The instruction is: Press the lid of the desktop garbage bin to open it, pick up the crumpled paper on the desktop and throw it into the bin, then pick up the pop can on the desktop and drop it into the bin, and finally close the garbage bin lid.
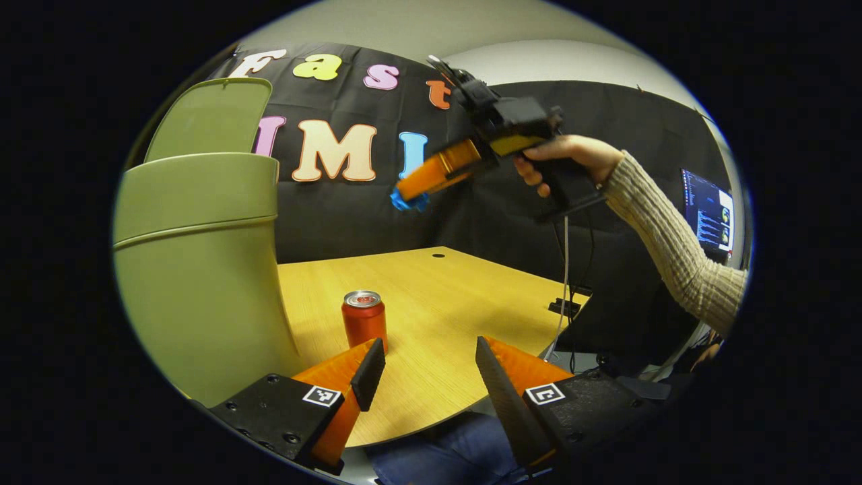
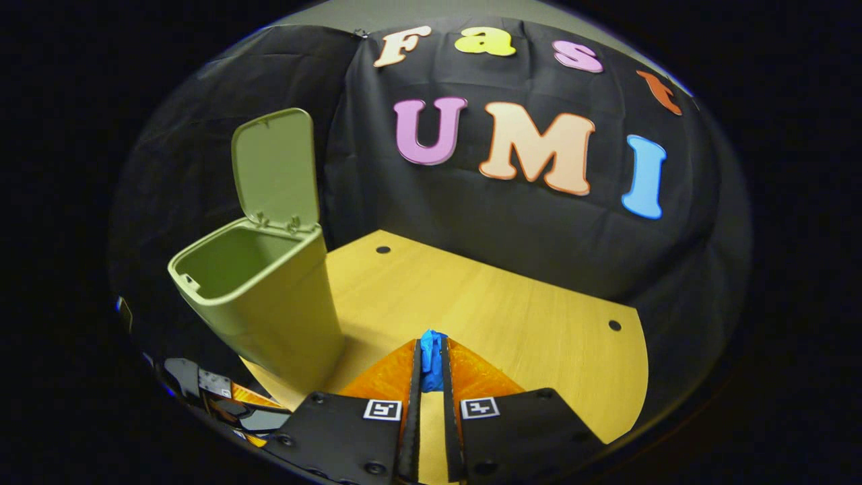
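Jaws spread on left gripper [image 1: 424,367], pressed together empty on right gripper [image 2: 432,357]; bin [image 2: 269,296] lid [image 2: 276,168] up, no paper seen, so pop can [image 1: 364,320] pickup is judged next.

So the left gripper [image 1: 424,367] sits low in the left gripper view, its two fingers spread wide apart with nothing between them. The right gripper [image 1: 409,199] is up high across from it, tilted nose-down to the left. A hand [image 1: 566,162] wraps its grip, with a ribbed cream knit sleeve [image 1: 680,256] running down to the right. In the right gripper view, the right gripper's fingers [image 2: 412,377] are pressed together, tips meeting, pinching nothing visible.
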`<state>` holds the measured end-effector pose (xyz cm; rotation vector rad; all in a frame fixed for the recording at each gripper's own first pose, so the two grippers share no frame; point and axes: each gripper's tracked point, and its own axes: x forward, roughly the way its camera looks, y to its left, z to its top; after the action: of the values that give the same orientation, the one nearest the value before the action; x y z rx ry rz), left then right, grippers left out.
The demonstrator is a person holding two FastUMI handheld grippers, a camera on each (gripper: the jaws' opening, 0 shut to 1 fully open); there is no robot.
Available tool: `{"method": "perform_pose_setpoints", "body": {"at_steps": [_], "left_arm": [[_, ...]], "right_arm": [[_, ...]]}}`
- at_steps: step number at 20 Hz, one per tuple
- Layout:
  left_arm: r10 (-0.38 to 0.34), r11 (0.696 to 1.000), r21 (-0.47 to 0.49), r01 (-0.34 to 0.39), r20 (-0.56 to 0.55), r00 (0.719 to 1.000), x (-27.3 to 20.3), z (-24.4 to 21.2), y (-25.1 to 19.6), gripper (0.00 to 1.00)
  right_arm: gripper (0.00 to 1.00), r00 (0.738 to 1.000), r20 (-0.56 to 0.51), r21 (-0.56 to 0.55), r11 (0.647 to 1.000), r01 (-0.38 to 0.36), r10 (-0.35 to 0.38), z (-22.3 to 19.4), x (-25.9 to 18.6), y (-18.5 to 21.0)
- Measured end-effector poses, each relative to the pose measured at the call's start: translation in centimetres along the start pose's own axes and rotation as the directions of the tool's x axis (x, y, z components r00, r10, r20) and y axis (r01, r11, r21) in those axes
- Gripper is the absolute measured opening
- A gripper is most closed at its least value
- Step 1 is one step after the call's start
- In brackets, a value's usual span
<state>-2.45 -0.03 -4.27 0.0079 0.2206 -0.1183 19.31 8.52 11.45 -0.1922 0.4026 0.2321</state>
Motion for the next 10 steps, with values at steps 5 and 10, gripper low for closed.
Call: {"method": "perform_pose_setpoints", "body": {"at_steps": [5,10], "left_arm": [[-0.001,1.0,0.01,0.0,0.019,1.0,-0.6,0.4,-0.3,0.84],[0.003,1.0,0.006,-0.003,0.032,0.999,-0.9,1.2,-0.1,0.84]], "right_arm": [[0.17,0.985,0.099,-0.081,0.988,-0.135,0.143,7.1,-0.7,7.8],[0.18,0.95,0.125,-0.182,0.948,-0.263,0.287,10.4,-0.1,15.4]]}}
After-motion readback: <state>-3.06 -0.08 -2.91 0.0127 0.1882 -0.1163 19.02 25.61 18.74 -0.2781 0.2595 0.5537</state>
